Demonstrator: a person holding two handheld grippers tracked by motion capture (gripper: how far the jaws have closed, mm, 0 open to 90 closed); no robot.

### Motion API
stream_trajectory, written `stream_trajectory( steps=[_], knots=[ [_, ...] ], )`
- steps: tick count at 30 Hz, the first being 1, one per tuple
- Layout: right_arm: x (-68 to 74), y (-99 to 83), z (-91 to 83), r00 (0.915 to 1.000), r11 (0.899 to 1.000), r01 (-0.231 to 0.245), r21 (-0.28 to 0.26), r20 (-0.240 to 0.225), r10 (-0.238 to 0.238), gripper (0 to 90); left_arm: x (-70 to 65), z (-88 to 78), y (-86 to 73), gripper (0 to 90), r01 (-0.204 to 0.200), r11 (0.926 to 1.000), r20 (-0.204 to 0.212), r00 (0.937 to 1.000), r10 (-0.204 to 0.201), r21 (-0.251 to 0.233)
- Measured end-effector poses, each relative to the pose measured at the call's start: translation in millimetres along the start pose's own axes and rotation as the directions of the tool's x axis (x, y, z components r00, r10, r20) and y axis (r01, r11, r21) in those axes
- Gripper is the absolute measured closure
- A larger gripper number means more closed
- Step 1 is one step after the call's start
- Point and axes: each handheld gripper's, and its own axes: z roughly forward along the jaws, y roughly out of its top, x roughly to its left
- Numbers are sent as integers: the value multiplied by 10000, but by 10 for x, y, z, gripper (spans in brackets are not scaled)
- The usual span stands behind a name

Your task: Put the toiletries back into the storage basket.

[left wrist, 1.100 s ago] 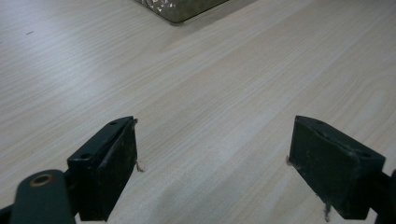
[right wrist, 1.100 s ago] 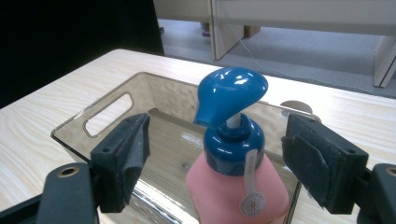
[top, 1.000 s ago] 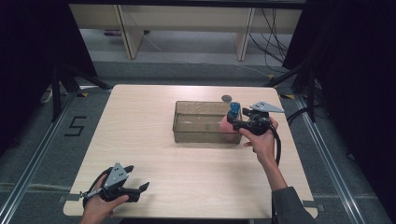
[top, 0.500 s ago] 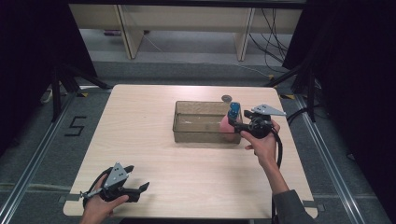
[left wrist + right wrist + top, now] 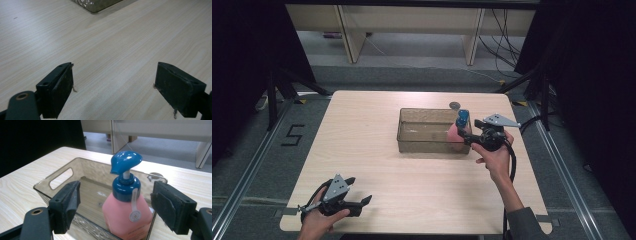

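A pink soap bottle (image 5: 455, 133) with a blue pump top (image 5: 125, 162) stands upright inside the right end of a clear smoky plastic bin (image 5: 427, 111). My right gripper (image 5: 464, 138) reaches over the bin's right wall at the bottle, level with it. In the right gripper view the bottle (image 5: 127, 212) sits between the jaws of my right gripper (image 5: 115, 195), which stand wider than it, with a clear gap on the left side. My left gripper (image 5: 364, 202) rests near the table's front left edge, open over bare wood (image 5: 113, 82).
A small dark round disc (image 5: 455, 105) lies on the table just behind the bin. The bin has a handle cut-out (image 5: 61, 178) in its far end wall. The light wooden table (image 5: 362, 140) is ringed by dark floor and a shelf frame at the back.
The right hand and its gripper have shifted a little toward the right and front. The bottle has stayed in the bin. The left gripper has not moved.
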Motion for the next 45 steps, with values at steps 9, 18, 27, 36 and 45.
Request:
stream_trajectory(
  steps=[9, 18, 27, 36, 45],
  knots=[
    [33, -18, -27, 10000, 10000, -5, -6, -10, 5, 240, 1, 0, -1, 148, -7, 10000, -4, 10000, 7, 3],
    [50, -33, -67, 9999, 9999, -98, 69, -71, 98, 240, -4, 3, -2, 148, 49, 10000, 2, 10000, -49, -29],
    [75, -67, -96, 9997, 9997, -217, 136, -109, 218, 239, -3, 3, -2, 149, 42, 10000, 3, 10000, -42, -28],
    [100, -96, -133, 9995, 9996, -296, 11, -126, 296, 239, -4, 6, -1, 149, 46, 10000, -32, 10000, -46, 70],
    [118, -144, -180, 9988, 9988, -485, 106, -69, 486, 236, -3, 4, -4, 149, 71, 10000, 4, 10000, -71, -38]
  ],
)
